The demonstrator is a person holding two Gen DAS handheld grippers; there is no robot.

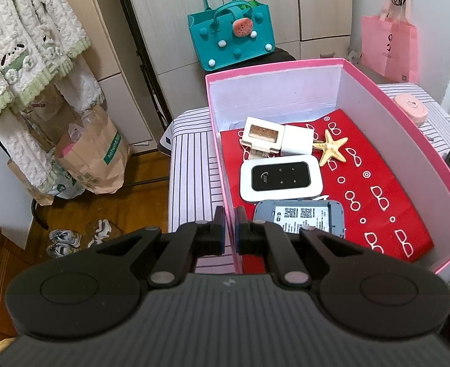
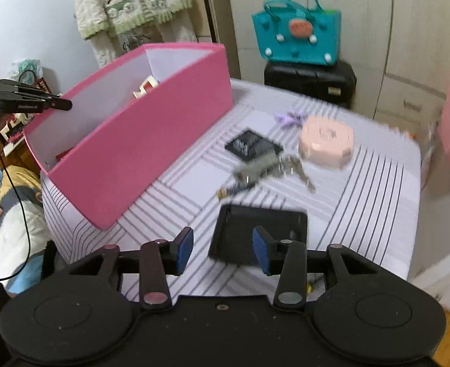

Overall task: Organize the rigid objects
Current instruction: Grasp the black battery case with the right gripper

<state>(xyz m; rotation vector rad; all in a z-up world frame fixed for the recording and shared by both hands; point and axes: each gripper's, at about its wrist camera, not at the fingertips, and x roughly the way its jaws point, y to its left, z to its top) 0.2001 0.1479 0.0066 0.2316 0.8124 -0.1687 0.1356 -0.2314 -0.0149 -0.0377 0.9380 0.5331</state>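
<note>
Risk sits mainly with your right gripper (image 2: 223, 252), whose blue pads stand apart with nothing between them, poised just above a flat black case (image 2: 257, 234) on the striped surface (image 2: 362, 198). That view is smeared by motion, so you could come down off-centre, and a thin flat case offers little edge to pinch; in my judgement the pads may skid over it or push it toward the keys (image 2: 298, 168) and the small grey device (image 2: 255, 169) lying just beyond. A round pink case (image 2: 326, 145) and a small black square item (image 2: 251, 145) wait nearby, also outside the box.

Your left gripper (image 1: 229, 229) is clenched on the near wall of the pink box (image 1: 408, 116), steadying it. Let go, or pull, and the box could slide or tip as you drop things in.

Inside the box, on a red patterned liner (image 1: 378, 198), lie a white pocket router (image 1: 281, 177), a grey device (image 1: 304, 217) turned label-up, a white plug adapter (image 1: 278, 136) and a dried starfish (image 1: 333, 146). Anything dropped from height could land on these.

Readable writing is scarce: the grey device's label carries two QR codes and print too small to read; the router bears a small logo I cannot make out; a brown paper bag (image 1: 96, 159) on the floor reads "hotwind".
</note>
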